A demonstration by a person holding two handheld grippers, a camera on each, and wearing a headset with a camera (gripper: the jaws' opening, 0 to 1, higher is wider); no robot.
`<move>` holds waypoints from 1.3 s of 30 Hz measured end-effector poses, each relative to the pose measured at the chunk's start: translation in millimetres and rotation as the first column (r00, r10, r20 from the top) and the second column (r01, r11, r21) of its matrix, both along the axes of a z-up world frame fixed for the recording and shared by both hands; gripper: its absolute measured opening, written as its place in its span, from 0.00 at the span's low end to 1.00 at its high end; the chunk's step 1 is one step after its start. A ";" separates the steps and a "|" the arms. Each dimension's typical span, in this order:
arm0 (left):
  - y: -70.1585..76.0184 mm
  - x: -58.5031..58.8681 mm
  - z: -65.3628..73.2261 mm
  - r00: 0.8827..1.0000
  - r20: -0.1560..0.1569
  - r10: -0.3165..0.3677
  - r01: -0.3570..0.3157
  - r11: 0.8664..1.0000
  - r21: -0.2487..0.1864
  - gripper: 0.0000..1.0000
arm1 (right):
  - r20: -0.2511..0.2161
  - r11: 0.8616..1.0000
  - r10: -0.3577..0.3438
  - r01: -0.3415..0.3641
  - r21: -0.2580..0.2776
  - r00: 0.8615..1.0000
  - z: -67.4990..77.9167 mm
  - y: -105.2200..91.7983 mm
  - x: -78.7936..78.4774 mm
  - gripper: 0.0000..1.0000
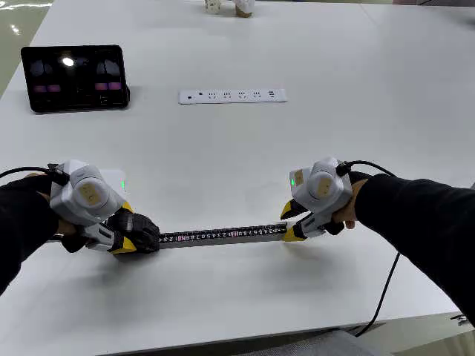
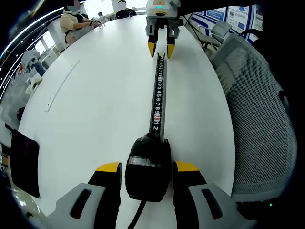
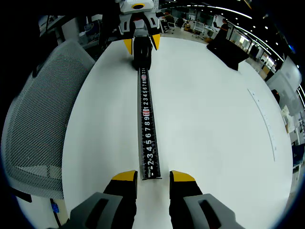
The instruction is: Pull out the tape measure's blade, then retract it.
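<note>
White table point(image 1: 312, 59) carries everything. Grey mesh chair point(image 2: 257, 119) stands at its near edge. Dark tablet point(image 1: 74, 78) lies at the far left with its screen lit; nothing on it is legible. White power strip point(image 1: 232, 96) lies flat near the table's middle, well apart from the work; its markings are too small to read. A black cable point(image 1: 386, 285) hangs off the near right edge. The tape measure point(image 2: 147, 157) lies on the table near the front edge: black case at the left, blade point(image 3: 147, 129) drawn out flat along the surface toward the right. The blade is black with white numerals. In the right gripper view they read 2 3 4 5 6 7 8 9 from the tip end, then a red block at the ten mark, then 1 2 3 4 onward toward the case. No brand is legible on the case. Left gripper point(image 2: 147, 168): yellow-tipped jaws closed against both flanks of the case, holding it. Right gripper point(image 3: 153, 176): jaws a little wider apart than the blade, with the blade's end hook lying just between the tips. White table shows between the blade and one jaw; contact with the other jaw cannot be told.
</note>
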State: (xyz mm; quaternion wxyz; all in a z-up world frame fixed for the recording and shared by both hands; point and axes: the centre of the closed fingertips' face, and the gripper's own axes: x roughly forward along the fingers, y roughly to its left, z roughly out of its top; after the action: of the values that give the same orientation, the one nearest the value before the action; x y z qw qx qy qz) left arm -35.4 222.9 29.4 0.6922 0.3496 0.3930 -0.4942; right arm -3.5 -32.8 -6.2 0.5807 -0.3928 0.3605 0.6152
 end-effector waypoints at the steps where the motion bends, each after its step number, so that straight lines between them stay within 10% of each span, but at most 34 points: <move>1: -0.2 -0.5 0.3 1.000 -0.002 0.000 0.000 1.000 -0.003 0.39 | -0.004 1.000 0.001 -0.001 -0.001 1.000 0.2 0.0 -0.5 0.25; 39: -6.6 -10.1 2.4 0.991 -0.098 0.086 -0.094 0.992 -0.080 0.99 | -0.051 0.998 -0.010 0.007 -0.064 0.999 -4.2 -7.8 -14.4 0.81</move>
State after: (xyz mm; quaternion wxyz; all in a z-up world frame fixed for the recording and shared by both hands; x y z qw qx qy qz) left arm -45.5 216.2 31.8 0.7086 0.2781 0.4196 -0.4945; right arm -17.9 -40.6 -10.4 0.5608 -0.3937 0.3965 0.6109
